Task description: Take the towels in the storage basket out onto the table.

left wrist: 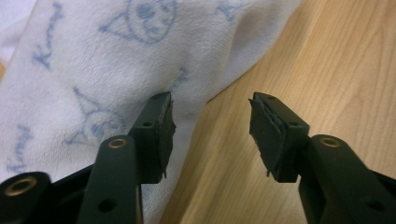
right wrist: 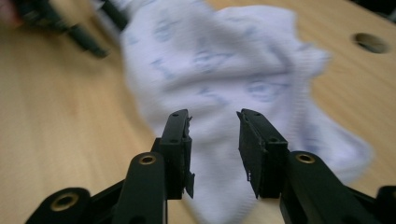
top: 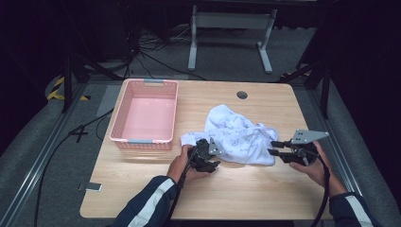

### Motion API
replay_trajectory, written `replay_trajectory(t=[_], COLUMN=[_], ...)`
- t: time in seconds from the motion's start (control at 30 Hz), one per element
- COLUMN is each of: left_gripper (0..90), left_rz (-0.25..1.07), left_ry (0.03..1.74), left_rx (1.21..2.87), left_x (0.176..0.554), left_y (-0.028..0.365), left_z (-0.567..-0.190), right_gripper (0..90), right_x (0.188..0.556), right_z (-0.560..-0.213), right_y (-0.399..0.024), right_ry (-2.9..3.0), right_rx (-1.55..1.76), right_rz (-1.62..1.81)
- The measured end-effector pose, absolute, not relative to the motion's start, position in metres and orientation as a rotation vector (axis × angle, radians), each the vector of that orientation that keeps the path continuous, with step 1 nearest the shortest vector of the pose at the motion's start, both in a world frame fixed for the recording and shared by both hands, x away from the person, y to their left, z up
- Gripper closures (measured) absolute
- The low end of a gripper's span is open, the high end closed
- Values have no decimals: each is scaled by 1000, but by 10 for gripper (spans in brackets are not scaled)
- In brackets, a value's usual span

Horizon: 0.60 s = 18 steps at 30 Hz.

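A white towel [top: 236,135] with a pale blue print lies crumpled on the wooden table [top: 265,189], right of centre. My left gripper [top: 206,145] sits at the towel's near left edge. In the left gripper view its jaws [left wrist: 210,121] stand open, with the towel [left wrist: 107,60] behind the left jaw and mostly bare wood between the jaws. My right gripper [top: 273,147] is at the towel's near right corner. In the right gripper view its jaws [right wrist: 214,135] are open and low over the towel [right wrist: 224,70], pressing on nothing.
A pink plastic basket [top: 117,118] stands empty at the table's back left. A round cable hole [top: 242,95] sits near the far edge. A small flat object [top: 93,187] lies at the near left edge. Dark floor and cables surround the table.
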<state>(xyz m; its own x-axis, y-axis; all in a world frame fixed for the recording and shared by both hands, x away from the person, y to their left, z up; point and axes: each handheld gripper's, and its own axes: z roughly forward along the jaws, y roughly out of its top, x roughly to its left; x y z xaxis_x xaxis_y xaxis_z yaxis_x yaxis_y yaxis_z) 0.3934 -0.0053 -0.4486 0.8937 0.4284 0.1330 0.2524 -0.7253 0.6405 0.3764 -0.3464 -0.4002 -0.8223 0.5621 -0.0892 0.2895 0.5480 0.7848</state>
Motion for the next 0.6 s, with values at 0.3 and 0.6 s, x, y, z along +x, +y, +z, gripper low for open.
replay_trajectory(t=[0.3, 0.6], left_gripper=[800, 899], left_rz=[413, 395], left_ry=[489, 464], left_rx=[2435, 2413], left_x=[402, 406], left_y=[-5, 2], left_z=[-457, -447], right_gripper=[549, 872], right_x=[380, 386], right_z=[-435, -445], right_y=[-304, -306], right_ry=[2619, 2607], right_rx=[568, 594], right_rz=[1002, 886])
